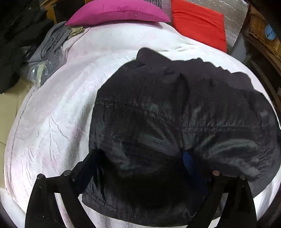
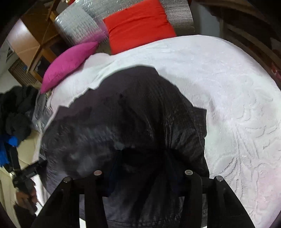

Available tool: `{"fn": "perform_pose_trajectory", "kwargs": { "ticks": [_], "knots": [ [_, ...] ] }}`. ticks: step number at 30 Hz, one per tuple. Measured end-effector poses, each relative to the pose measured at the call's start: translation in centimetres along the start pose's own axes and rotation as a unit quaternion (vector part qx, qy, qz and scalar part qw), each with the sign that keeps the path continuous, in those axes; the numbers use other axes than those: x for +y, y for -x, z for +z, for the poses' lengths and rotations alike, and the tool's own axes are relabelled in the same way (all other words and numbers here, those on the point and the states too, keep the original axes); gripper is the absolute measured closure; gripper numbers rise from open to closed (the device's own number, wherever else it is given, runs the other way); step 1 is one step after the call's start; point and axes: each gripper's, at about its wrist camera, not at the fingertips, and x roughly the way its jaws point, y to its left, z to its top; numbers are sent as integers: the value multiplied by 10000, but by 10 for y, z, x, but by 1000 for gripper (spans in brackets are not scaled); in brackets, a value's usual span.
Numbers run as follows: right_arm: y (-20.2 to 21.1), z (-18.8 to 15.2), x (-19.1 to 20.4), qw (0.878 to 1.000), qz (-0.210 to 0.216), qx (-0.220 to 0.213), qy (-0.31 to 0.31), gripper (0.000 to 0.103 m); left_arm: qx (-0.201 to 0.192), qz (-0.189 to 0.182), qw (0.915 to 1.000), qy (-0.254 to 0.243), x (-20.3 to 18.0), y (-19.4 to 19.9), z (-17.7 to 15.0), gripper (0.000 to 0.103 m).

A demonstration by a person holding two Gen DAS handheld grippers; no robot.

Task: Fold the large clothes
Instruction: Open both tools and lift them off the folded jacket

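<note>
A large black quilted jacket [image 1: 158, 108] lies bunched on a white textured bedspread [image 1: 52, 114]. In the left wrist view my left gripper [image 1: 143, 157] hovers over the jacket's near edge, jaws spread wide, with cloth beneath them and a blue bit of lining [image 1: 188, 163] by the right finger. In the right wrist view the jacket [image 2: 133, 114] puckers into a dark fold between the fingers of my right gripper [image 2: 145, 157]; the fingertips are lost in the black cloth. The left gripper [image 2: 26, 173], held by a hand, shows at the jacket's left edge.
A pink cushion [image 1: 116, 12] and a red cushion [image 1: 198, 22] lie at the bed's far end against silver bubble foil [image 2: 77, 26]. Dark clothes [image 1: 14, 35] and bagged grey items [image 1: 49, 52] sit at the left. A wicker basket [image 1: 263, 29] stands on the right.
</note>
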Motion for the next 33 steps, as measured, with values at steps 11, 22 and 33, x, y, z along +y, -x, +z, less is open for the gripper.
{"fn": "perform_pose_trajectory", "kwargs": {
  "ticks": [11, 22, 33],
  "knots": [
    [-44, 15, 22, 9996, -127, -230, -53, 47, -266, 349, 9990, 87, 8, -24, 13, 3],
    [18, -38, 55, 9981, -206, -347, 460, 48, -1074, 551, 9927, -76, -15, 54, -24, 4],
    [75, -93, 60, 9953, -160, -795, 528, 48, -2045, 1214, 9711, -199, -54, 157, -82, 4]
  ]
}}
